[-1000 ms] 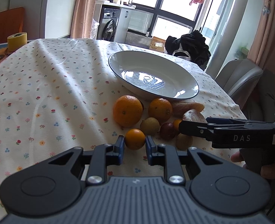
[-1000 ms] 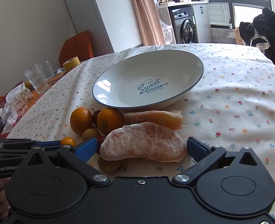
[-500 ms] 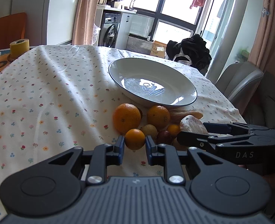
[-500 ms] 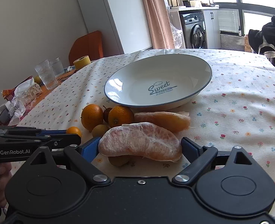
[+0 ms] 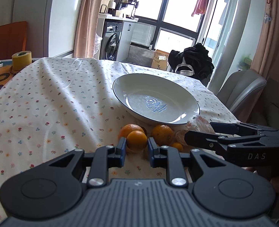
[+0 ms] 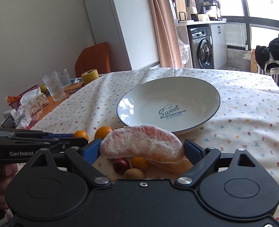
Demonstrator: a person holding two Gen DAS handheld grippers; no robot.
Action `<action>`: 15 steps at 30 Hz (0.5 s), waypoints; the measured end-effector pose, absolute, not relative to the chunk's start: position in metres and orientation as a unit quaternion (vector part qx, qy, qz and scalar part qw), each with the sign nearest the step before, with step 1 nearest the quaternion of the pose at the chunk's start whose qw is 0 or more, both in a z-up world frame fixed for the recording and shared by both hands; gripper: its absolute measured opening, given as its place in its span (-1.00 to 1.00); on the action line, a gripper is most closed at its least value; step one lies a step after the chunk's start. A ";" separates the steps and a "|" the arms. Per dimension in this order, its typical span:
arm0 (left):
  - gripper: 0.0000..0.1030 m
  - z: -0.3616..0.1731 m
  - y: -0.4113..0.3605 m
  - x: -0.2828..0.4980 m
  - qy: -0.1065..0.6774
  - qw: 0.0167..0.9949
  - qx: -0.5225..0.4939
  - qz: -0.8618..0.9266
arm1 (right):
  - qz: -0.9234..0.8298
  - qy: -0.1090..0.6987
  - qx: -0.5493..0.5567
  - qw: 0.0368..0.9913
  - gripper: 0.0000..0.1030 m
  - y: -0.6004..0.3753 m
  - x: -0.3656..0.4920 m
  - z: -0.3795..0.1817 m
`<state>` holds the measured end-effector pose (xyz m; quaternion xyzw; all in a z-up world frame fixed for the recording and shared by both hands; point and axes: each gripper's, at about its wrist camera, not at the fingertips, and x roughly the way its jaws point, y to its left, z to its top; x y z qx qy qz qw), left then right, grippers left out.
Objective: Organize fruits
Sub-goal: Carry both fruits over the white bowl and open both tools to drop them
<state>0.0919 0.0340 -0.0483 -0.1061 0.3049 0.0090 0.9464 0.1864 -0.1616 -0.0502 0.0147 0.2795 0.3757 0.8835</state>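
On the far left of the flowered tablecloth (image 6: 253, 113), a roll of yellow tape (image 6: 90, 75) and two drinking glasses (image 6: 53, 86) stand well away from the fruit. Your left gripper (image 5: 135, 148) is clamped on a small orange (image 5: 137, 141), its blue pads pressing both sides and holding it clear of the cloth. Just behind it lie two larger oranges (image 5: 162, 134), near the front rim of the white plate (image 6: 205, 94), which has nothing in it. To the right, your right gripper (image 6: 142, 150) holds a peeled pomelo segment (image 6: 142, 144) lengthwise between its widely spread jaws, raised above the pile. Under the segment sit a dark red fruit (image 6: 121, 165), a brown kiwi (image 6: 133, 174), another small orange (image 6: 140, 163) and a second pomelo piece (image 6: 177, 165).
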 end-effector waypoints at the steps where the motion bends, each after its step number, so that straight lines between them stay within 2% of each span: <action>1: -0.56 -0.047 0.034 0.093 0.304 0.947 -0.105 0.009 | 0.376 0.277 0.014 0.884 0.72 -0.161 0.187 -0.049; 15: -0.56 -0.034 0.037 0.118 0.294 0.951 -0.095 -0.001 | 0.369 0.249 0.007 0.895 0.72 -0.155 0.207 -0.031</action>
